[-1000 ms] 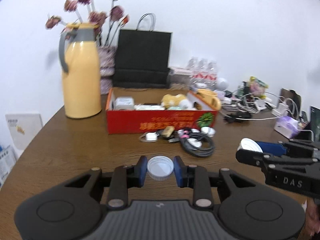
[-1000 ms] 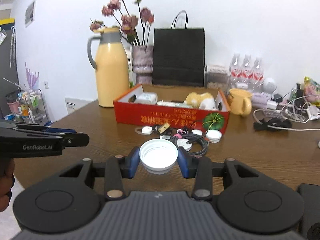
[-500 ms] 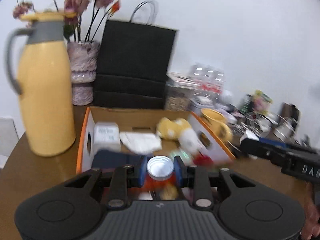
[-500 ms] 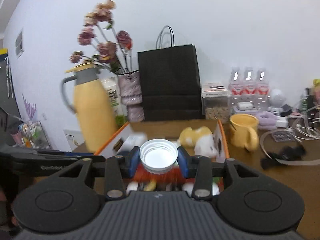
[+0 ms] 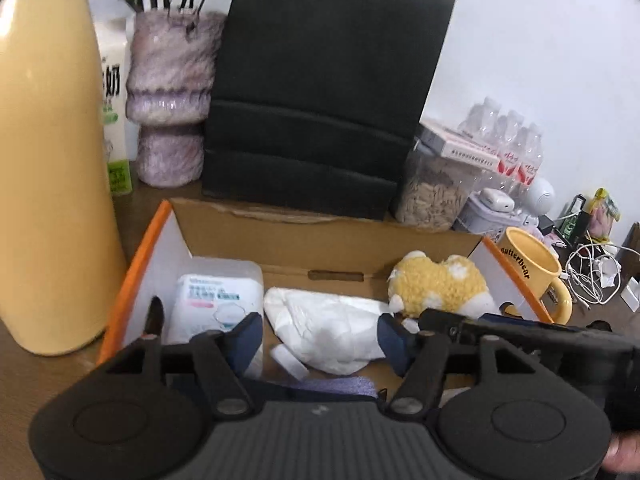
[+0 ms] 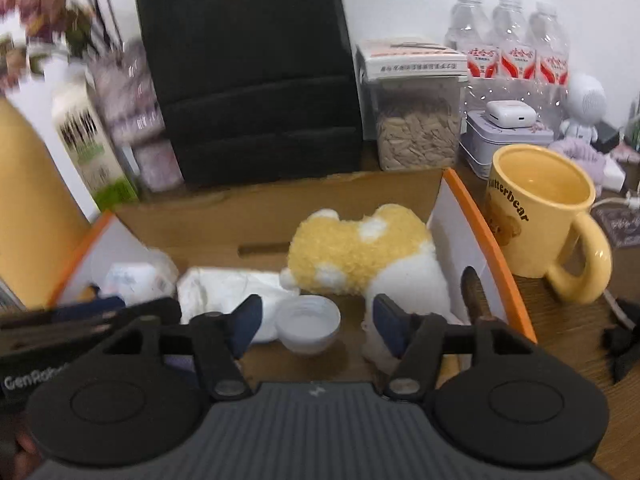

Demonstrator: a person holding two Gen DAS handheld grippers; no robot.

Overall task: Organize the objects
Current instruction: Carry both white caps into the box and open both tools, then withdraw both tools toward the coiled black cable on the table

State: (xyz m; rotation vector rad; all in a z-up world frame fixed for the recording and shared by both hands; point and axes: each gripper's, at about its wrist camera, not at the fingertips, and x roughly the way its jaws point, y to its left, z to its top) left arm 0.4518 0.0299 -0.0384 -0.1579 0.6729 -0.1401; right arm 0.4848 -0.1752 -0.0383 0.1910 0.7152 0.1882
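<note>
Over the cardboard box [image 6: 472, 216], both grippers, left [image 5: 320, 340] and right [image 6: 314, 322], hung with jaws spread wide, two white caps [image 6: 308, 322] lying below, apparently dropped for storage.

"Butterbear" in black on the yellow mug [image 6: 536, 216], "GenRob…" partly visible on the left gripper [image 6: 36, 376] body, the character "奶" on the milk carton [image 5: 114, 92], other labels too blurred to read
</note>
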